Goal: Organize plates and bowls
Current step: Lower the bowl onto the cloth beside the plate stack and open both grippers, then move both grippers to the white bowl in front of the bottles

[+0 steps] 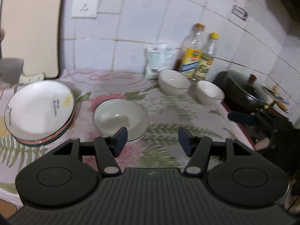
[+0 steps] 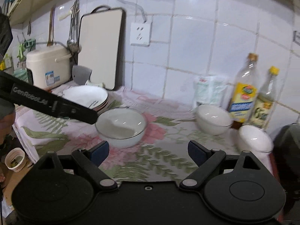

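Note:
A stack of plates [image 1: 39,110] with a white printed plate on top sits at the left of the flowered counter; it also shows in the right wrist view [image 2: 84,95]. A large white bowl [image 1: 120,118] stands in the middle, also in the right wrist view [image 2: 121,125]. Two smaller white bowls [image 1: 173,82] [image 1: 210,92] stand at the back right, also in the right wrist view [image 2: 213,119] [image 2: 255,138]. My left gripper [image 1: 152,140] is open and empty, just in front of the large bowl. My right gripper [image 2: 148,152] is open and empty, near the counter's front.
Two oil bottles [image 1: 192,56] [image 1: 205,60] and a white bag [image 1: 159,58] stand against the tiled wall. A black lidded wok [image 1: 241,88] sits at the right. A cutting board [image 2: 101,48] and a rice cooker [image 2: 46,67] stand at the back left.

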The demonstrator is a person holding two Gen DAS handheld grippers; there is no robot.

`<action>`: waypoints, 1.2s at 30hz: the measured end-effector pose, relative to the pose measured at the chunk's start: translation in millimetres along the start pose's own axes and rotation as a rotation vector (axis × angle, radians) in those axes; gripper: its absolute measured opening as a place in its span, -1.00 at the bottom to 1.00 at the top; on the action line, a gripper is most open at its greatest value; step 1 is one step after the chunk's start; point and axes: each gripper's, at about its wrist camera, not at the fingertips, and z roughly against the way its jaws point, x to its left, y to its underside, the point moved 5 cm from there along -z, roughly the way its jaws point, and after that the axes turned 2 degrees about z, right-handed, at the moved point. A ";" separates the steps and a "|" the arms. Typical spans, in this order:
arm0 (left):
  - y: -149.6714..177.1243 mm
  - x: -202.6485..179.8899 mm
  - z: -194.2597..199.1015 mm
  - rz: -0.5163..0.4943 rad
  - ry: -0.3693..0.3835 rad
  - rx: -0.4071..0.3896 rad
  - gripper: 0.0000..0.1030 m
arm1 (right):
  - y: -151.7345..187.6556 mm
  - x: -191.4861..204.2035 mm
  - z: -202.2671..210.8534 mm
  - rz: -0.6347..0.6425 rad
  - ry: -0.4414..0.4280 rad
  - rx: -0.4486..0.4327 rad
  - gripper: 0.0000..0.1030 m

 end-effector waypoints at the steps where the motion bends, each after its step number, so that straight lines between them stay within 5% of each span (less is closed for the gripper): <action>1: -3.1 -7.0 5.0 -0.014 0.009 0.001 0.17 | -3.0 -7.4 7.6 -0.012 0.003 -0.003 0.81; 8: -23.9 -53.9 20.8 -0.094 0.083 0.032 0.25 | -22.1 -71.5 45.9 -0.162 0.031 0.016 0.81; 16: -31.4 -87.0 8.9 -0.162 0.112 0.024 0.31 | -22.3 -120.0 40.8 -0.294 0.077 0.039 0.81; 23: -45.6 -108.2 -43.9 -0.174 0.092 0.095 0.31 | -18.6 -160.1 14.7 -0.384 0.122 0.135 0.74; 36: -68.8 -153.3 -192.8 0.009 0.062 0.198 0.23 | 4.8 -249.6 -69.7 -0.525 0.201 0.281 0.45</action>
